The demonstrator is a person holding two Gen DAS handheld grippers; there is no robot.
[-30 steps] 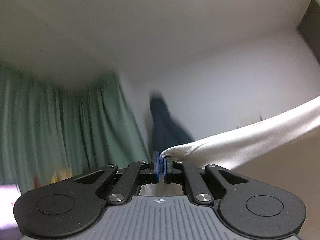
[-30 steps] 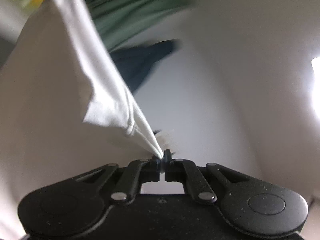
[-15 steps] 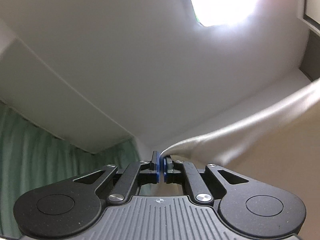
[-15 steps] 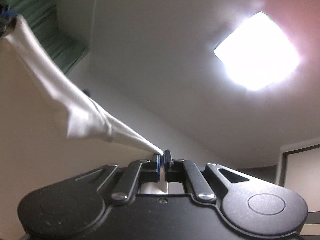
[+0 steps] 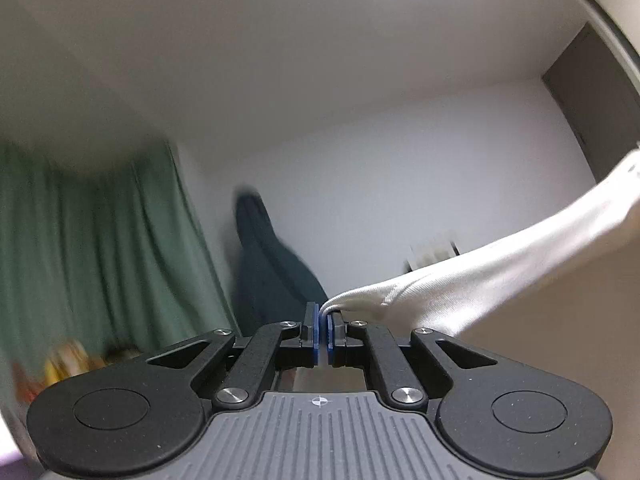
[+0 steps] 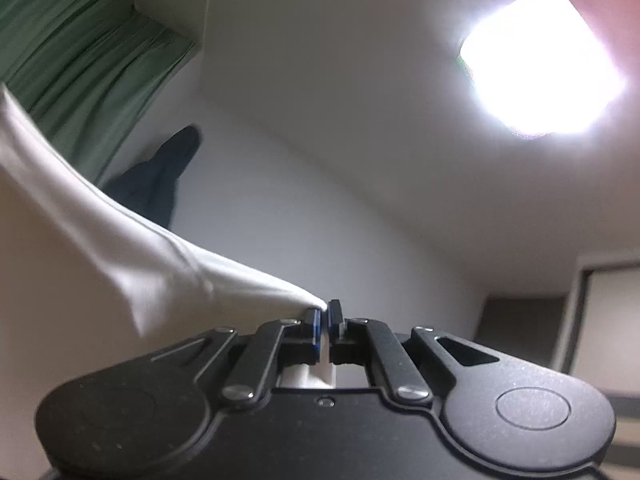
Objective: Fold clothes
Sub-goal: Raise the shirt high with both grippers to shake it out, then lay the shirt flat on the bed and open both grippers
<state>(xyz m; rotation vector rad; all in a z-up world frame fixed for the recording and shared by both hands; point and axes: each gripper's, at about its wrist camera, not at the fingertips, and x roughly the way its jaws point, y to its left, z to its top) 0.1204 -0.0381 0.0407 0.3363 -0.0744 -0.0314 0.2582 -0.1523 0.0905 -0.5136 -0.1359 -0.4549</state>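
Cloth in the air, both views.

Left wrist view: my left tool is pinched nearly shut on a bunched corner of the white garment, with only a sliver of gap between the blue pads. The fabric runs from the pinch up and off to the right edge, pulled fairly taut. I hold it this way so the edge stays straight instead of sagging. The tool points upward at the room: green curtain on the left, a dark garment hanging against the white wall, a dark door far right. No worktop shows here.

Right wrist view: my right tool is likewise closed on the white garment, and a bit of white cloth shows behind the pads. From the pinch the fabric fans out to the left and climbs toward the top left edge, where my other tool would be, though it is out of frame. Ceiling light glares upper right; curtain and the dark garment sit beyond the cloth.

Judgement: the garment is stretched between two raised grips, off any surface, which suits either shaking it flat to lay it down or carrying one edge over for a fold. I cannot tell which. Where it will land is not in view.
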